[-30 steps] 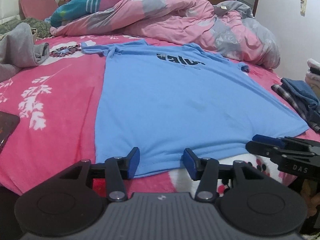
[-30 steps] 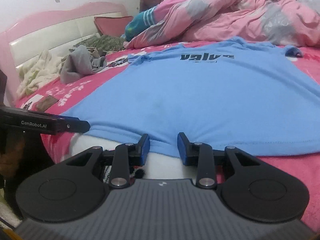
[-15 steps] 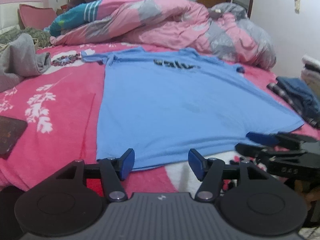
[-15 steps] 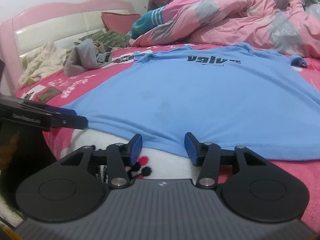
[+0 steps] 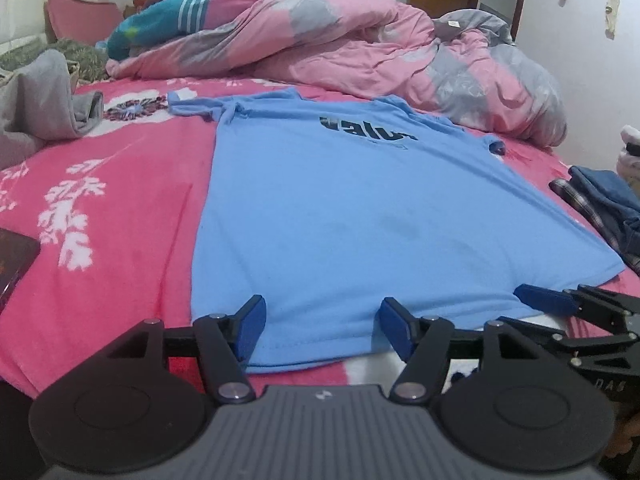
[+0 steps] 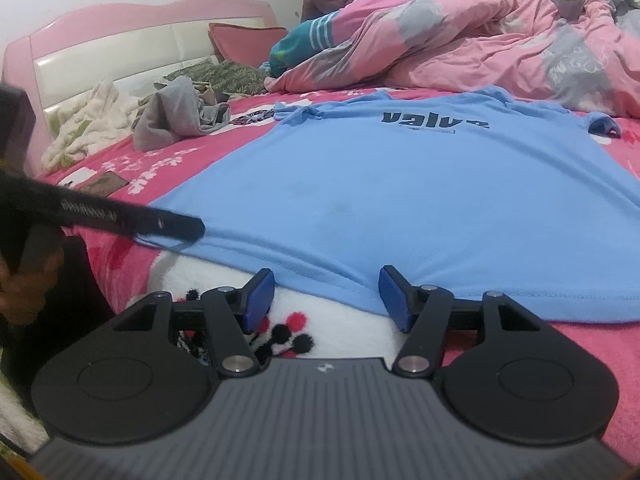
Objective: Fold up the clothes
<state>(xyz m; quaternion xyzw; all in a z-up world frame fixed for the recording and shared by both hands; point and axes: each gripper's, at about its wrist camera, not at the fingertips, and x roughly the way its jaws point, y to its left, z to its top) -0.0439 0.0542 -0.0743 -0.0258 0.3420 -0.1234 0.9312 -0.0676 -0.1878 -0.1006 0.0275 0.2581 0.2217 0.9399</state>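
A light blue T-shirt [image 5: 352, 216] lies spread flat on the pink floral bedspread [image 5: 120, 208], dark "valve" lettering face up, hem at the bed's near edge, collar toward the far side, sleeves bunched.

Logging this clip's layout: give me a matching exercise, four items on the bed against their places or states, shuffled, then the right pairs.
Items
1. blue T-shirt
2. pink quilt
3. grey garment
4. left hand-held gripper

Places or states
A. heaped beyond the collar
B. spread flat, print facing up
C. at the hem, jaws opening, pads off the cloth
D. crumpled near the headboard

Pairs: 1-B, 2-A, 3-D, 4-C
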